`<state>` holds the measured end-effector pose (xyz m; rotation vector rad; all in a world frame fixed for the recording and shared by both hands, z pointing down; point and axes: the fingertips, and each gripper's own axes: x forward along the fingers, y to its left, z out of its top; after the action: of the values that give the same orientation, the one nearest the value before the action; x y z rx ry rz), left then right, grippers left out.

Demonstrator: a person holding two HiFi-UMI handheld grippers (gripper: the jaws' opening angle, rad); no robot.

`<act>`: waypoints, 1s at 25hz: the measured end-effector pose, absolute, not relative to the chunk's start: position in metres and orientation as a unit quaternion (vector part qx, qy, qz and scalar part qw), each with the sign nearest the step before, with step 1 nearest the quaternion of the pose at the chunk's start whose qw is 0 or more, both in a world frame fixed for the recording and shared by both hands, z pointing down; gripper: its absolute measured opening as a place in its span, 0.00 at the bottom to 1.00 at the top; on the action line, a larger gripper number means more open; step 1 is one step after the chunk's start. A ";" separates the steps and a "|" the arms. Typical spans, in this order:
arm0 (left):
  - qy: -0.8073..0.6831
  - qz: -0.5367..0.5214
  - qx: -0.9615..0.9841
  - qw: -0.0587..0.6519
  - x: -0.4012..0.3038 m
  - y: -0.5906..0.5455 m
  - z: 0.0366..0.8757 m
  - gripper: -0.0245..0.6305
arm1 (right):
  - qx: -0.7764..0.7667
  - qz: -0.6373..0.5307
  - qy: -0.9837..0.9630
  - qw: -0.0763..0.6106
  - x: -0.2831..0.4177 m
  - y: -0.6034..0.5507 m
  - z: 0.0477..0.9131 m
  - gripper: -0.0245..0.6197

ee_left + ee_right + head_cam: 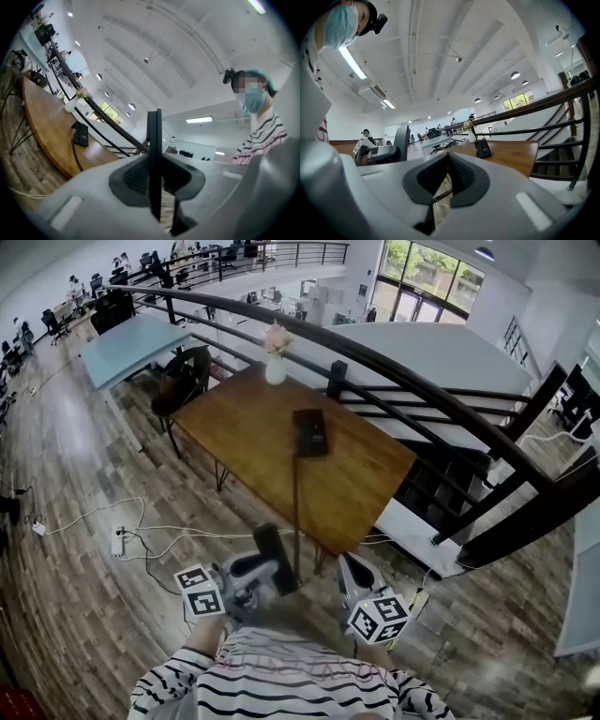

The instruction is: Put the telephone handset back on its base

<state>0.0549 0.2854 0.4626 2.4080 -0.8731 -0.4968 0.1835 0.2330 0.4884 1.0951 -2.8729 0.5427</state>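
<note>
Black plastic sits closest to us: the telephone handset (154, 150) stands edge-on, pinched between the jaws of our left gripper (269, 570). It is held in the air in front of our striped shirt (281, 671), well short of the wooden table (234, 432). Our right gripper (449, 161) hangs beside it, jaws brought together on nothing. From the handset the cord (296, 507) runs straight off to the telephone base (310, 432) near the table's middle, with a white vase (275, 368) of flowers beyond. We judge two risks. The narrow pinch could let the handset twist or slip on the way over. The cord could also drag the base across the wood or snag the table's edge if we swing wide.
</note>
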 end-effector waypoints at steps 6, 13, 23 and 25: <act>-0.291 -0.178 0.898 0.279 0.005 0.235 0.461 0.15 | 0.384 0.178 -0.906 0.010 0.136 0.187 0.484 0.04; -0.262 -0.178 0.901 0.296 -0.057 0.178 0.458 0.15 | 0.414 0.181 -0.892 0.006 0.079 0.138 0.479 0.04; -0.218 -0.163 0.909 0.315 -0.122 0.122 0.459 0.15 | 0.455 0.195 -0.869 -0.006 0.013 0.093 0.480 0.04; -0.210 -0.161 0.910 0.319 -0.129 0.115 0.460 0.15 | 0.463 0.199 -0.864 -0.007 0.006 0.088 0.481 0.04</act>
<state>-0.1294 0.1145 0.4596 2.3943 -0.5512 -0.4239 0.0063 0.0878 0.4814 1.4612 -2.7263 0.6268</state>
